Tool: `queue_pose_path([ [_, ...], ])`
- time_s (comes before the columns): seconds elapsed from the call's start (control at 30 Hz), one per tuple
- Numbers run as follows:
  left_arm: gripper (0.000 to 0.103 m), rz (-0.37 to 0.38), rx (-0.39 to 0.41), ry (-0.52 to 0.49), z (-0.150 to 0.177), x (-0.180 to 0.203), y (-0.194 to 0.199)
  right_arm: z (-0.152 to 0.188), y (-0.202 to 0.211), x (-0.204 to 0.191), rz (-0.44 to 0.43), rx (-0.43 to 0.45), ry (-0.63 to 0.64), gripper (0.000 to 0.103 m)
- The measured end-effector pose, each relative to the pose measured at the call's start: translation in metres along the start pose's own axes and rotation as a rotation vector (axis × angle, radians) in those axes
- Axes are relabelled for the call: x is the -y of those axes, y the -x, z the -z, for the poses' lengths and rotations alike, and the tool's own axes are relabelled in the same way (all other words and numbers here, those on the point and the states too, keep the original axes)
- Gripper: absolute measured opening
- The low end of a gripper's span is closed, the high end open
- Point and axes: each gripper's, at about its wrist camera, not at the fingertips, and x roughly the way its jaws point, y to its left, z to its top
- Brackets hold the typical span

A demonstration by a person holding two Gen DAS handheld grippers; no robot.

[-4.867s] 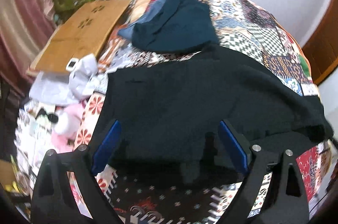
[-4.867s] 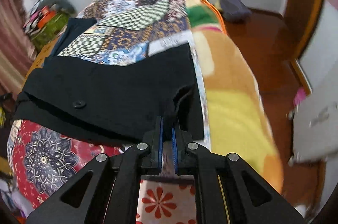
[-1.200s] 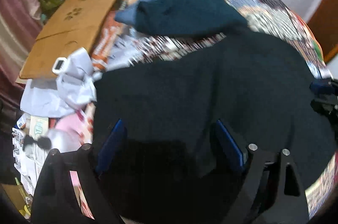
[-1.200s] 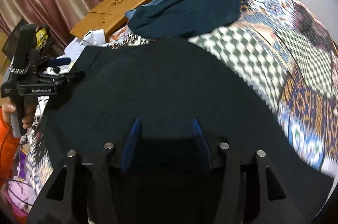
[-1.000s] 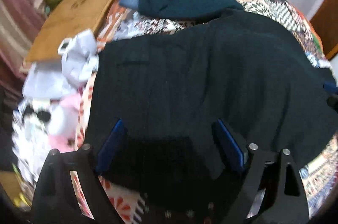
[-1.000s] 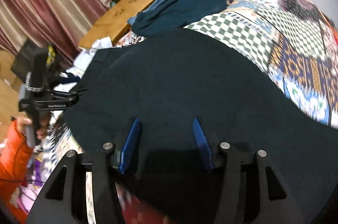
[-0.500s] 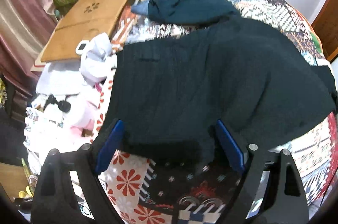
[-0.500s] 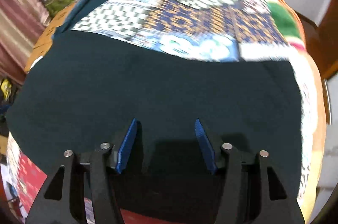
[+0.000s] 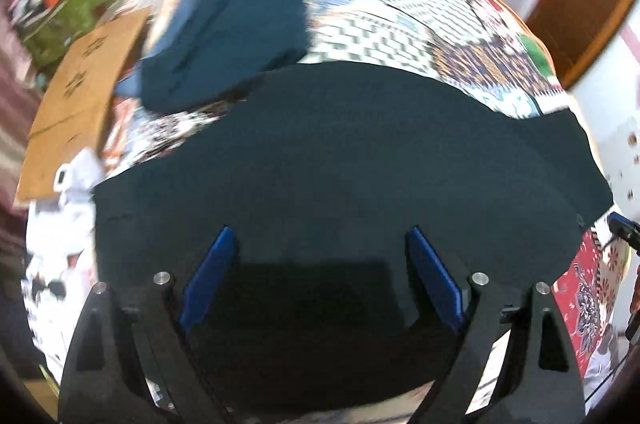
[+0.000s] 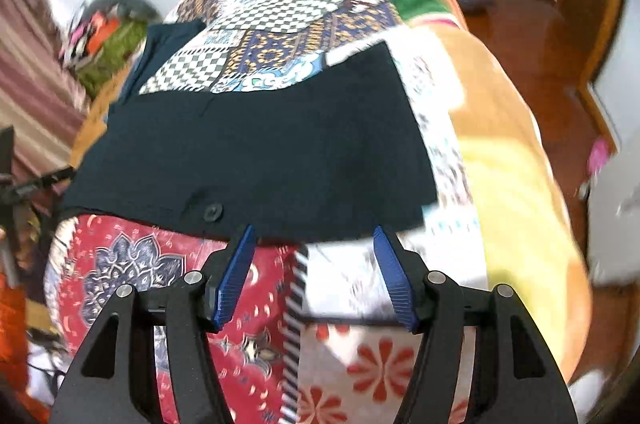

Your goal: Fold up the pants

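Note:
The black pants (image 9: 340, 152) lie folded flat across the patchwork bed cover; in the right wrist view the pants (image 10: 256, 152) show a button near their front edge. My left gripper (image 9: 320, 236) is open, its blue pads spread above the near part of the pants, holding nothing. My right gripper (image 10: 314, 234) is open and empty, just in front of the pants' near right edge. The tip of the right gripper shows at the right edge of the left wrist view.
A dark teal garment (image 9: 228, 36) lies on the bed beyond the pants. A brown cardboard sheet (image 9: 76, 92) and white clutter (image 9: 60, 204) sit at the left. A yellow-orange blanket (image 10: 508, 152) hangs at the bed's right side, above a wooden floor (image 10: 536, 36).
Both grippers let go of the pants and drew back. The right gripper swung from above the cloth to just off its near right edge. The pants now lie flat.

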Motion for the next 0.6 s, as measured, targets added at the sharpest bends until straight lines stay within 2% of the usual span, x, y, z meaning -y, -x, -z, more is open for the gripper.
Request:
queue_pose_path([
  [0.1,0.09,0.002,-0.008,-0.054,-0.008,0.026,-0.012,0.009,-0.001,0.013,-0.037,0.019,-0.079,0.058],
  [0.2,0.096,0.007,-0.008,-0.086,-0.015,0.045,-0.017,0.01,-0.002,0.025,-0.082,0.054,-0.143,0.058],
  [0.37,0.097,0.005,0.003,-0.139,-0.019,0.072,-0.025,0.001,-0.009,0.03,-0.11,0.112,-0.182,0.057],
  [0.47,0.097,0.046,-0.013,-0.113,-0.023,0.075,-0.03,-0.005,-0.013,0.034,-0.093,0.151,-0.216,0.046],
  [0.53,0.098,0.069,-0.023,-0.087,-0.025,0.075,-0.034,-0.008,-0.013,0.037,-0.057,0.179,-0.233,0.024],
  [0.6,0.098,0.063,-0.017,-0.085,-0.026,0.078,-0.036,-0.012,-0.013,0.042,-0.037,0.189,-0.235,0.012],
])
